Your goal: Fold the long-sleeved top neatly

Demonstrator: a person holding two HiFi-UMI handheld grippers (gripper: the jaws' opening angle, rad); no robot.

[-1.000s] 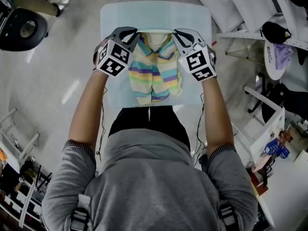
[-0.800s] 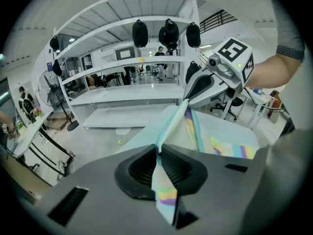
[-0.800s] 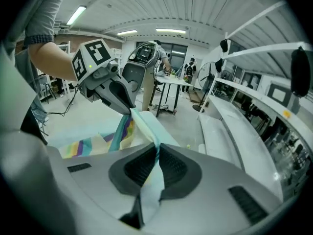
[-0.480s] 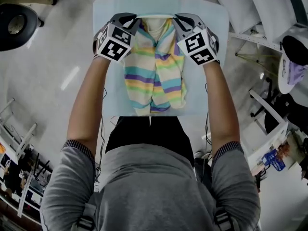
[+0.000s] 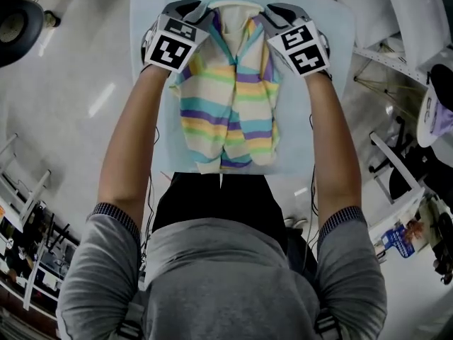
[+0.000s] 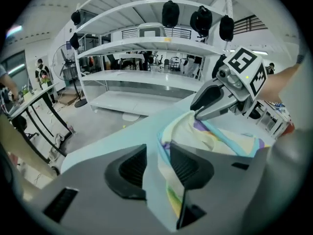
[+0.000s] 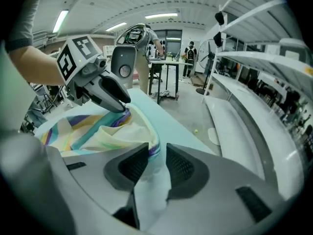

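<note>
The pastel-striped long-sleeved top point(image 5: 226, 105) lies folded lengthwise on the pale blue table point(image 5: 333, 41), collar end at the far edge. My left gripper point(image 5: 200, 10) is at the top's far left corner and my right gripper point(image 5: 272, 11) at its far right corner. In the left gripper view the left gripper point(image 6: 157, 153) has the fabric edge point(image 6: 168, 180) standing between its jaws, which are opening. In the right gripper view the right gripper point(image 7: 157, 158) likewise has the striped hem point(image 7: 152, 153) between its opening jaws. Each gripper shows in the other's view: the right gripper point(image 6: 215, 102), the left gripper point(image 7: 110, 94).
White shelving point(image 6: 146, 77) stands beyond the table's far side. A white rack point(image 5: 396, 41) is at the right, and a dark round object point(image 5: 10, 30) sits on the floor at the upper left. The person's lap is at the table's near edge.
Both grippers have gone down and away toward the table's far edge with the collar end. The top, first hanging bunched, now lies stretched out on the table.
</note>
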